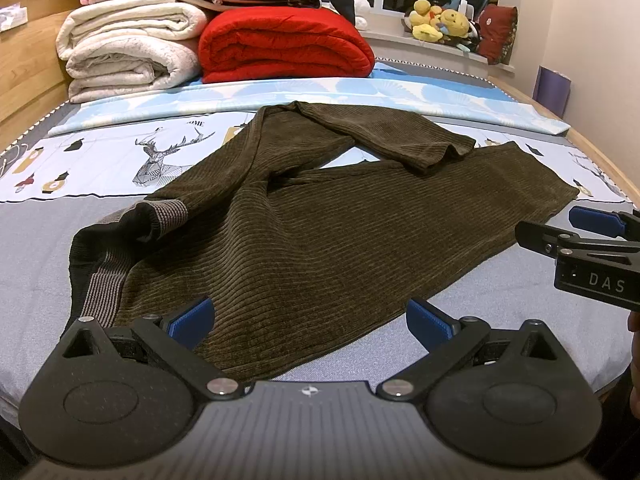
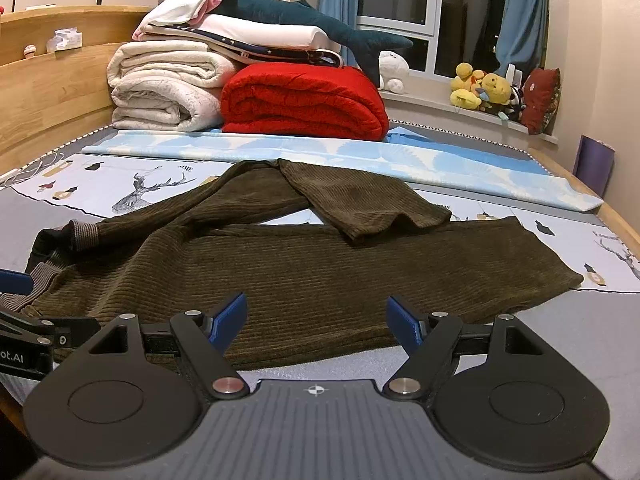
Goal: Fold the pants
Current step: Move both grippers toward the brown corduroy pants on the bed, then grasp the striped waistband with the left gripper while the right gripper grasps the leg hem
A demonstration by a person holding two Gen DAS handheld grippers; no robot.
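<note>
From the left wrist view, the left gripper (image 1: 310,322) hovers with fingers spread wide and empty over the near edge of the brown corduroy pants (image 1: 320,232), which lie on the bed (image 1: 40,248), one leg bent back across the other.

From the right wrist view, the right gripper (image 2: 316,320) is likewise spread and empty above the pants (image 2: 300,272); folded blankets (image 2: 304,100) sit behind.

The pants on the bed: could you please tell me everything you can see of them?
The pants are dark olive-brown ribbed fabric, like corduroy, with a grey striped waistband at the left. They lie unfolded on the bed: the near leg stretches rightward fairly flat, the far leg doubles back over it, its hem resting on top. Both open grippers hover at the near edge, neither gripping it.
</note>
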